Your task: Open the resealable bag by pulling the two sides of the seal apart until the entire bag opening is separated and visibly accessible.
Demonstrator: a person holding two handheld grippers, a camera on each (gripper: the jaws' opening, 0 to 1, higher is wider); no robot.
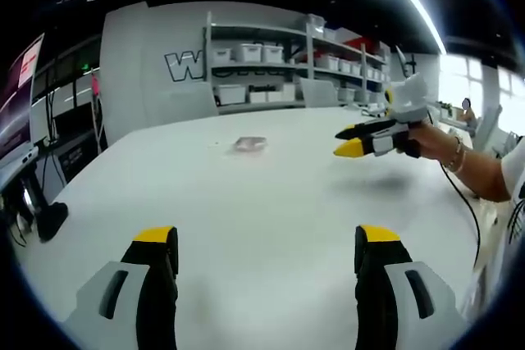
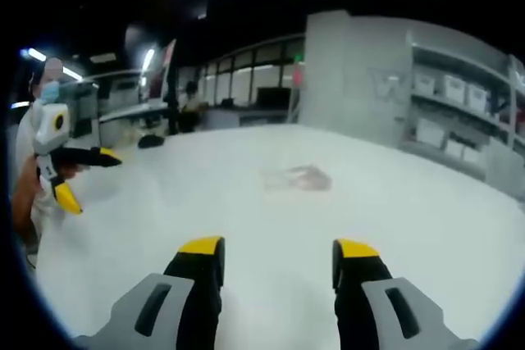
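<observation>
Bag (image 1: 249, 144) on table (image 1: 271, 202) (grippers apart)

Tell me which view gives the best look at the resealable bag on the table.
The right gripper view: the resealable bag appears larger there, lying flat on the white table ahead of the open jaws, though blurred. In the left gripper view the bag is a small, faint patch farther off.

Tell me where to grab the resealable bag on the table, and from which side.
Probably by its edges, coming down from above: the resealable bag lies flat on the table, so nothing stands up to pinch. Which edge carries the seal is too blurred to tell.
</observation>
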